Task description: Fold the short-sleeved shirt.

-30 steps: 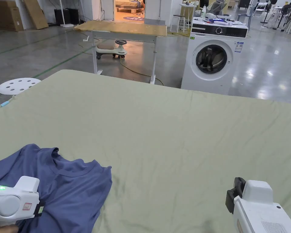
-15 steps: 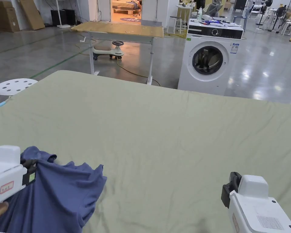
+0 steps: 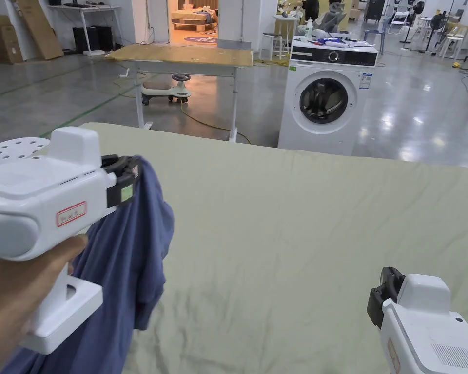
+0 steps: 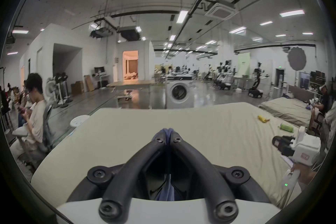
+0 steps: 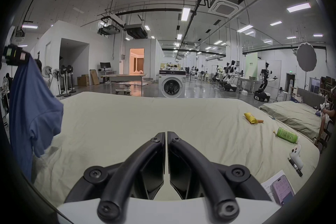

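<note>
The left claw grips the blue shirt, which hangs down from it over the bed. The right claw is closed and empty, low above the bed.

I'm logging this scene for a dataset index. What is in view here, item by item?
shirt: one, blue, hanging from the left tongs above the bed's left side
bed sheet: one, pale green, spread over the bed
washing machine: one, white, on the floor beyond the bed
wooden table: one, tan top, left of the washing machine
stool: one, white, by the bed's far left corner
snack packet: one, yellow, right side of the bed
can: one, green, lying near the packet
left tongs: one, black jaws, shut on the shirt
right tongs: one, black jaws, shut, empty, low over the bed
</note>
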`<control>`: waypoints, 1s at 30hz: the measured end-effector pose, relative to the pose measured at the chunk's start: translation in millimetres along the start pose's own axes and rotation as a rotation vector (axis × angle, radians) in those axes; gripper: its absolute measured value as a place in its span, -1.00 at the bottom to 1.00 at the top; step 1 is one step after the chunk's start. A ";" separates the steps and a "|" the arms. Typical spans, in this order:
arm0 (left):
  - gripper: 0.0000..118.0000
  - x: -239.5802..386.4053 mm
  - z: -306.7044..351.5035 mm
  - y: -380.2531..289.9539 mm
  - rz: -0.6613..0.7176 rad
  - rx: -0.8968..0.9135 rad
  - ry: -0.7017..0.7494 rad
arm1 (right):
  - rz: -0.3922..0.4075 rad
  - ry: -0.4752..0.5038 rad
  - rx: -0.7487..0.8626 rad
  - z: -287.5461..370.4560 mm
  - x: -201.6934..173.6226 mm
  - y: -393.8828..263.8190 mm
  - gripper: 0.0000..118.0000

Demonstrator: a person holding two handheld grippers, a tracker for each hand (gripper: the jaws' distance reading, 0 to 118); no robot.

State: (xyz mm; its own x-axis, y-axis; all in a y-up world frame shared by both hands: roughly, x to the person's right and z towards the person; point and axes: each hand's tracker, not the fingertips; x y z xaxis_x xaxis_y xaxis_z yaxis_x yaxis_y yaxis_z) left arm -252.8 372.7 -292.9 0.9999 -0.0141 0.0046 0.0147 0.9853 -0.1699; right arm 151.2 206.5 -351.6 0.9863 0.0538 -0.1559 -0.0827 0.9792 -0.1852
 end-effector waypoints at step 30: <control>-0.36 252.7 -130.0 -116.8 0.001 -0.307 -0.515 | -0.052 -0.200 -0.088 37.1 96.5 -31.9 -0.98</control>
State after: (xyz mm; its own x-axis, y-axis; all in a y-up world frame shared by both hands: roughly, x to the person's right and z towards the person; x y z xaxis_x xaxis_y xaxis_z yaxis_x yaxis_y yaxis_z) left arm -1.5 232.0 -400.0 0.8714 0.1470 0.4680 0.0900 0.8899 -0.4472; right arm 254.3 187.7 -324.7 0.9975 0.0496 0.0498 -0.0341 0.9614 -0.2730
